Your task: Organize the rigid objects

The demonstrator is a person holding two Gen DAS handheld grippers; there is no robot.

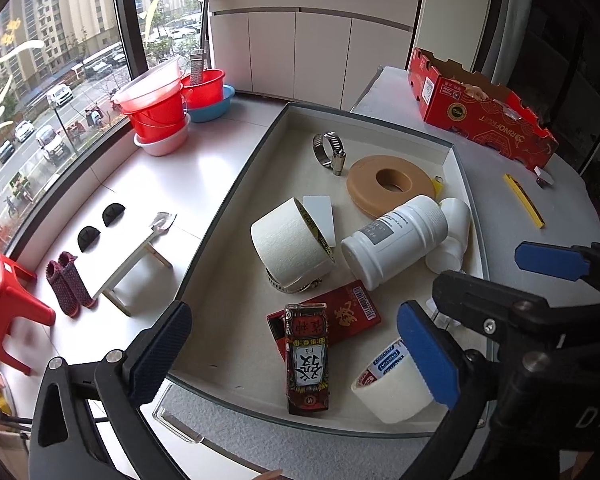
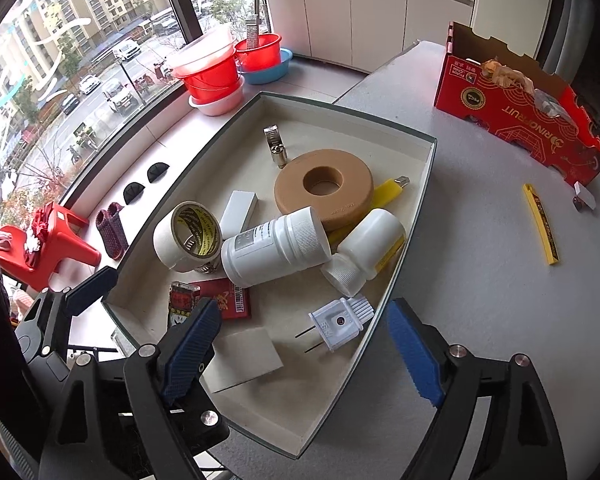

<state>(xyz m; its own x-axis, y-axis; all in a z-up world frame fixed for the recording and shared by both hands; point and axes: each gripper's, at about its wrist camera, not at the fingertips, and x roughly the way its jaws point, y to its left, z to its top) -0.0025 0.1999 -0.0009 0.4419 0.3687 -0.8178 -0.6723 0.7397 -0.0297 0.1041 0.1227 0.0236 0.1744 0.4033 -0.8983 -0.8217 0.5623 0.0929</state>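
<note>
A shallow white tray holds several rigid items: a tan foam ring, a white bottle, a big masking tape roll, a hose clamp, a red packet and a white plug. My left gripper is open above a red-and-black decorated box, not touching it. My right gripper is open over the plug. A small tape roll lies beside the left gripper's blue pad.
On the grey tabletop to the right lie a yellow strip and a red cardboard box. Below the table's left edge are red basins, a red stool and a low white stool.
</note>
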